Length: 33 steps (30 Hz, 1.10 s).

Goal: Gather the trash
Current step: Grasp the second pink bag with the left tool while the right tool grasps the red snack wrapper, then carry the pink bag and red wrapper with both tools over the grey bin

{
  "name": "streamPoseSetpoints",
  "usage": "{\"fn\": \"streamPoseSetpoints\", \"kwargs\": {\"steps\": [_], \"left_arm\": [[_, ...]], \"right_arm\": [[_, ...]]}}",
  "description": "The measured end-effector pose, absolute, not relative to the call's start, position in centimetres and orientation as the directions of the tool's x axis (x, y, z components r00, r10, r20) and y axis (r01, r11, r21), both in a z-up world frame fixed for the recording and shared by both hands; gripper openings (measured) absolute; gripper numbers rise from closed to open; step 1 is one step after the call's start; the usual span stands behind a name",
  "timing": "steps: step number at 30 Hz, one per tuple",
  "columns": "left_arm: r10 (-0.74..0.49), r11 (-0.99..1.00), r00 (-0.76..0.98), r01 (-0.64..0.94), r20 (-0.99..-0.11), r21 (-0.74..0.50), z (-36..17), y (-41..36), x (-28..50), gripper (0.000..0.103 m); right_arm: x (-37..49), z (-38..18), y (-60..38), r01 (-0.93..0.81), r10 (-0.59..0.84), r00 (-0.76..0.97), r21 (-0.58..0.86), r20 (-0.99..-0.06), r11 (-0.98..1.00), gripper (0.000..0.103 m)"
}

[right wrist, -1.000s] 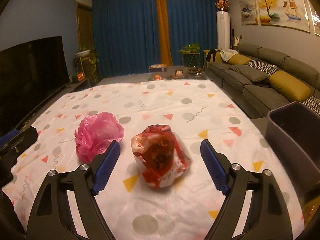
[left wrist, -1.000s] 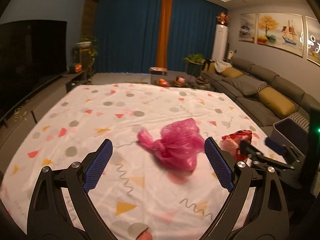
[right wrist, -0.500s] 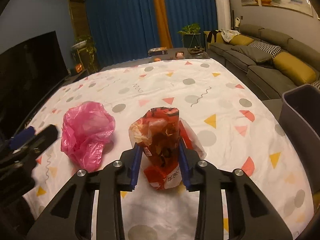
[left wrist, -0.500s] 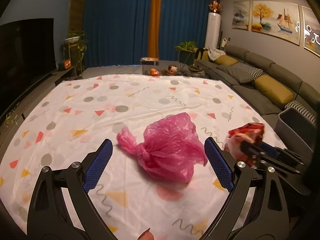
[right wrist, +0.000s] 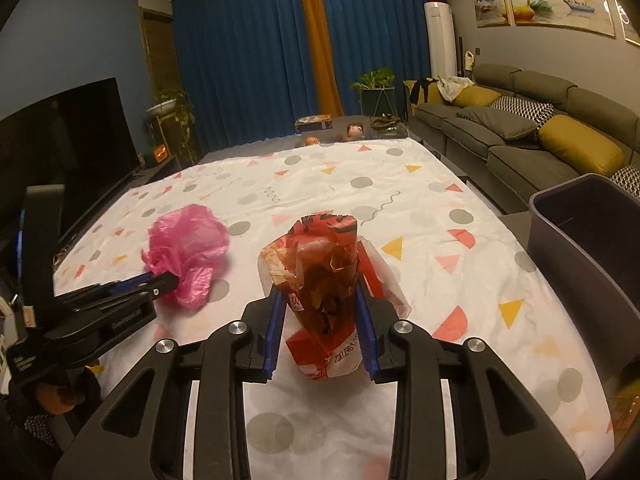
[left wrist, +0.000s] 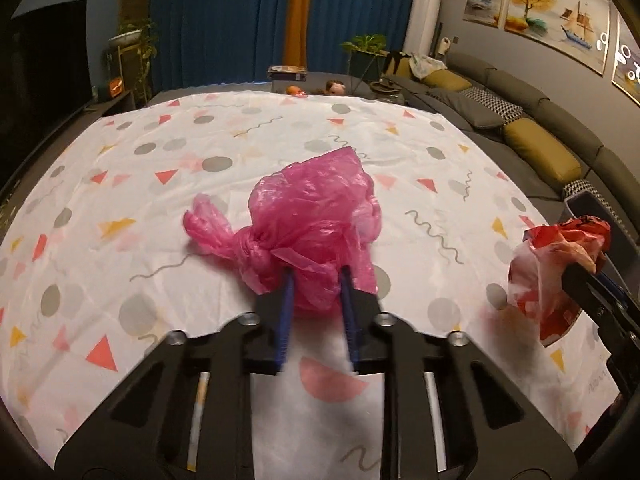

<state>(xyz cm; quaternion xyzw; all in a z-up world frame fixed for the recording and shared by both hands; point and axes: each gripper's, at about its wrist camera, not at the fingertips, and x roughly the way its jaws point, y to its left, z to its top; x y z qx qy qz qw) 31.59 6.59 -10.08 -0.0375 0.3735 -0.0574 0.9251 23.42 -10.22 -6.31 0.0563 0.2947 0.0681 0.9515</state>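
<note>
My left gripper (left wrist: 317,280) is shut on a knotted pink plastic bag (left wrist: 308,216) on the patterned tablecloth (left wrist: 160,208). My right gripper (right wrist: 320,296) is shut on a crumpled red snack wrapper (right wrist: 320,276) and holds it just above the cloth. The wrapper also shows at the right edge of the left wrist view (left wrist: 552,264). The pink bag and the left gripper show at the left of the right wrist view (right wrist: 186,248).
A dark grey bin (right wrist: 588,236) stands open beside the table's right edge. A grey sofa with yellow cushions (right wrist: 540,136) runs along the right wall. A TV (right wrist: 60,148) stands at the left. A low table with small items (right wrist: 344,128) lies beyond the far edge.
My left gripper has closed on the pink bag. My right gripper shut on the red wrapper and lifted it a little.
</note>
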Motion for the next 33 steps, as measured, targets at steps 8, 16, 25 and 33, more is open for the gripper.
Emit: {"fn": "streamPoseSetpoints", "kwargs": {"steps": [8, 16, 25, 33], "left_arm": [[-0.147, 0.989, 0.764, 0.101, -0.628, -0.109, -7.8, 6.0, 29.0, 0.004], [-0.182, 0.983, 0.817, 0.167, -0.547, -0.078, -3.7, 2.8, 24.9, 0.004], [-0.256, 0.962, 0.822, 0.267, -0.509, -0.054, -1.6, -2.9, 22.6, 0.004], [-0.377, 0.912, 0.788, 0.407, -0.486, -0.048, -0.6, -10.4, 22.1, 0.004]], "right_arm": [[21.0, -5.0, -11.4, -0.104, 0.17, 0.838, 0.153, -0.518, 0.983, 0.033], [18.4, -3.4, -14.1, -0.085, 0.157, 0.865, 0.17, -0.476, 0.982, 0.033], [15.5, -1.8, -18.3, -0.046, 0.119, 0.898, 0.178, -0.424, 0.983, 0.033], [13.8, -1.1, -24.9, 0.063, 0.01, 0.927, 0.181, -0.375, 0.981, 0.033]]}}
